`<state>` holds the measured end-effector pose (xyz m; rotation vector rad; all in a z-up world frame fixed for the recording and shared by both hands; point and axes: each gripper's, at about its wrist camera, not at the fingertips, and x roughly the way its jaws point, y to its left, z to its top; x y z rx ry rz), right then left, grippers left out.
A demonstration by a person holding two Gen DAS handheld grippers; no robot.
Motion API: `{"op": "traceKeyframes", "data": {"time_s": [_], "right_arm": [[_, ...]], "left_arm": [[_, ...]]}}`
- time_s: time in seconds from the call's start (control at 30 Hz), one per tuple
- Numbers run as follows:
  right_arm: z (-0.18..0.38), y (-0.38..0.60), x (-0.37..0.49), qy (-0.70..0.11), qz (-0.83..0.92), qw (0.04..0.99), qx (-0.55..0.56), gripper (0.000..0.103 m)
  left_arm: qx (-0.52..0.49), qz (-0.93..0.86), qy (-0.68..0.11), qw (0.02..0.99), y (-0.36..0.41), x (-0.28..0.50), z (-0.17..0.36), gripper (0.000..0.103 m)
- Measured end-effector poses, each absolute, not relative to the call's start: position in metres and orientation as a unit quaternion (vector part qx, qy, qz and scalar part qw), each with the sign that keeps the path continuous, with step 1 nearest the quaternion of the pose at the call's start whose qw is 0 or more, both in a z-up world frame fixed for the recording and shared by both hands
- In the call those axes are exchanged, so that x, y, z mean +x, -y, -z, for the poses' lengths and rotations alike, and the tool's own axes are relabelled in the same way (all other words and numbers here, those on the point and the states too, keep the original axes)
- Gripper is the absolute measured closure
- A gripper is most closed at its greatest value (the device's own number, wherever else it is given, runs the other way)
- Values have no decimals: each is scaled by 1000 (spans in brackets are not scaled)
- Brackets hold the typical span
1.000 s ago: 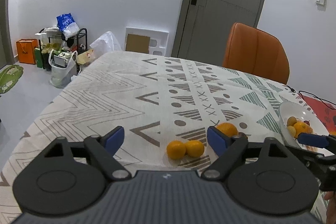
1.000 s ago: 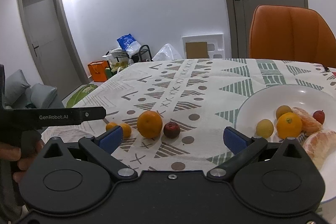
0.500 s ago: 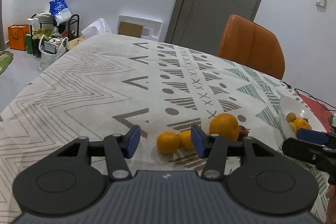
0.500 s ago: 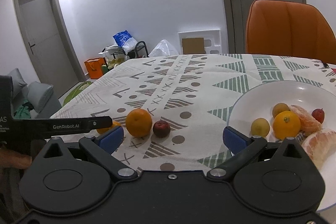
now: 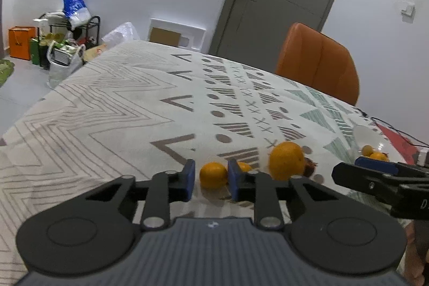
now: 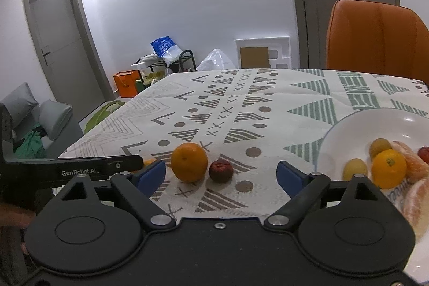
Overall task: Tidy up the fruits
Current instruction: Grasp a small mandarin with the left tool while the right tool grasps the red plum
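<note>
In the left wrist view, my left gripper (image 5: 210,178) has its blue pads on either side of a small mandarin (image 5: 213,175) on the patterned tablecloth; the jaws look closed on it. A second small mandarin (image 5: 245,166) sits just behind the right pad. A large orange (image 5: 286,160) and a dark red fruit (image 5: 309,168) lie to the right. In the right wrist view, my right gripper (image 6: 221,174) is open and empty, with the large orange (image 6: 189,162) and dark red fruit (image 6: 221,171) between its fingers. The white plate (image 6: 348,125) holds several fruits.
An orange chair (image 5: 316,63) stands at the table's far side. The right gripper's body (image 5: 375,184) shows at the right of the left wrist view, and the left gripper's arm (image 6: 75,169) at the left of the right wrist view. Cables and a red item (image 5: 396,137) lie beyond the plate.
My left gripper's jaws have narrowed from wide open onto the left small mandarin while moving closer to it. The right gripper has stayed open and shifted slightly.
</note>
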<state>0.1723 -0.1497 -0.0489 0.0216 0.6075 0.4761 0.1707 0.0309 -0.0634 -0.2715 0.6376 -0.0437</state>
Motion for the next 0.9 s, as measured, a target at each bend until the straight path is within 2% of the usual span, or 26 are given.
{"op": "traceKeyframes", "data": {"time_s": [0.2, 0.47, 0.9], "right_arm": [[51, 140, 177, -299, -230, 926, -5, 26], [56, 136, 184, -312, -218, 924, -27, 54], [65, 126, 194, -318, -207, 924, -45, 63]], "left_arm": [[-132, 24, -318, 938, -30, 173, 68, 81], [-140, 18, -316, 938, -38, 169, 61, 82], [-143, -7, -306, 941, -55, 161, 54, 82]]}}
